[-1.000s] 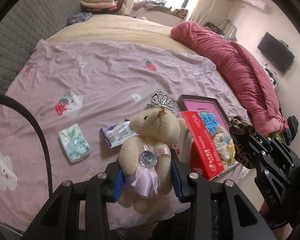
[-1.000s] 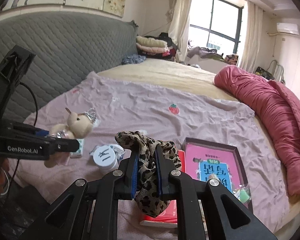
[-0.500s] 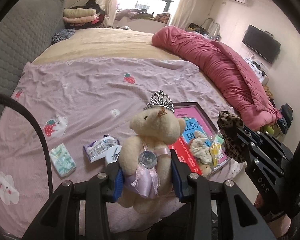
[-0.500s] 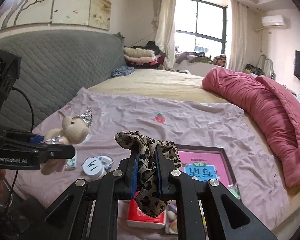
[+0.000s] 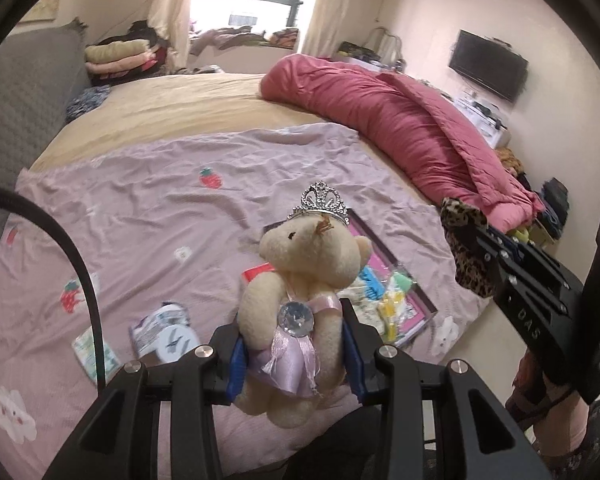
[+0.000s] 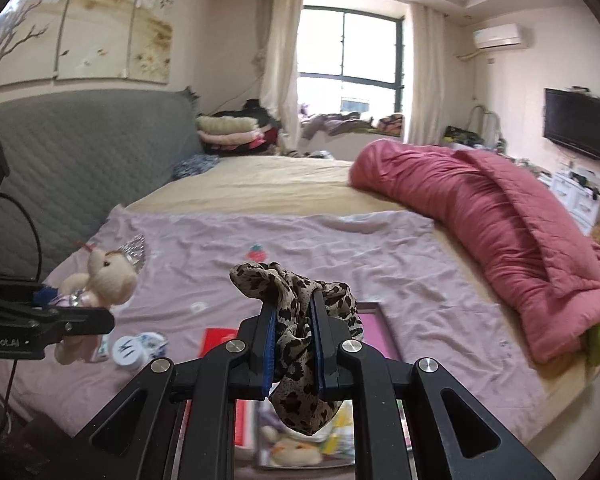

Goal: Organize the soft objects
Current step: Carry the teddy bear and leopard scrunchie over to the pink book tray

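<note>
Ahead of me is a wide bed under a wrinkled lilac sheet printed with strawberries. A rolled pink quilt runs down the upper right of the left wrist view, and folded blankets are stacked at the grey quilted headboard, upper left of centre in the right wrist view. A television hangs on the wall at the right edge.

On the sheet, low in the left view, I see a picture frame with small toys and a red book piled against it, a round white lid, and tissue packs beside it. A black cable arcs across the left of that frame and covers part of the packs.

The teddy hides much of the frame and the book. What the small toys are I cannot make out; in the right view they sit blurred behind the tongs at bottom centre.

My left gripper is clamped on the waist of a cream teddy bear with a tiara and lilac skirt, held upright above the near edge of the bed. My right gripper is pinched tight on a leopard-print cloth, which bunches above the pads and hangs below them, in the air over the frame.
</note>
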### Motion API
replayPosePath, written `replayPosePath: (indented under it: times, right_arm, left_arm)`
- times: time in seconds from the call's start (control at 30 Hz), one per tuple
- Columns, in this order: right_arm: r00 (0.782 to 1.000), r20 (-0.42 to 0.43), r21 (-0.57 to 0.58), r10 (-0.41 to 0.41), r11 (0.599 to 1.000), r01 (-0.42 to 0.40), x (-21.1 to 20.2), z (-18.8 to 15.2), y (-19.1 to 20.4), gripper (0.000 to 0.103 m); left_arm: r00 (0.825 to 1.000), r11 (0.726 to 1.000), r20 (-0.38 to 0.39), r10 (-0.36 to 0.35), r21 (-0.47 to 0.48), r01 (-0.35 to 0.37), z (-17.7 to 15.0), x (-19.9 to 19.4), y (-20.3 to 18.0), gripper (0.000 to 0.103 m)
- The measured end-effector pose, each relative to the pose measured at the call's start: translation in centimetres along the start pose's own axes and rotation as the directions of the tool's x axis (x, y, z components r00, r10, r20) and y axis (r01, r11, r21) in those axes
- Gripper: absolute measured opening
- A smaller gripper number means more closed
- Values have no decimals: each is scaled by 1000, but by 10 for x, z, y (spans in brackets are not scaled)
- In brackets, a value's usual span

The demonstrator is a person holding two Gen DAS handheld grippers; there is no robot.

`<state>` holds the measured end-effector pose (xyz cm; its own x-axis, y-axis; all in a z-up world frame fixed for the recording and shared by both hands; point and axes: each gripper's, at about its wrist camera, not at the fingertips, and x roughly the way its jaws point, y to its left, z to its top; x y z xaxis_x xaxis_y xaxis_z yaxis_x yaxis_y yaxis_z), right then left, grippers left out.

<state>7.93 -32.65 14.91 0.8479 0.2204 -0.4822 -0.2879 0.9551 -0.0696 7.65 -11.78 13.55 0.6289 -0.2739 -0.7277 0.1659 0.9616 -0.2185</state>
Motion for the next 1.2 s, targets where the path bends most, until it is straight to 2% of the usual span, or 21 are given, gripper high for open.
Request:
replayPosePath:
  times: [0.2, 0.37, 0.6, 0.97, 1.2]
  right_arm:
    - [998, 13, 50, -66, 997, 65, -12, 5, -36, 15]
    - [995, 15, 80, -97, 992, 95, -14, 3, -59, 15]
    - [993, -32, 97, -115, 988, 117, 1, -14, -78, 15]
    - [985, -150, 184, -89, 976, 116, 52, -57, -109, 15]
    - [969, -224, 174, -103, 974, 144, 76, -79, -116, 15]
  left_arm:
    - [999, 996, -4, -38, 76, 39, 15, 9, -38, 40]
    - [997, 991, -40, -64, 116, 68, 19, 29, -63, 41]
    - [986, 983, -136, -97, 143, 117, 17, 76, -88, 41]
    - [966, 975, -250, -63, 191, 113, 6, 144, -113, 41]
    - [952, 974, -303, -40, 200, 104, -2, 176, -122, 41]
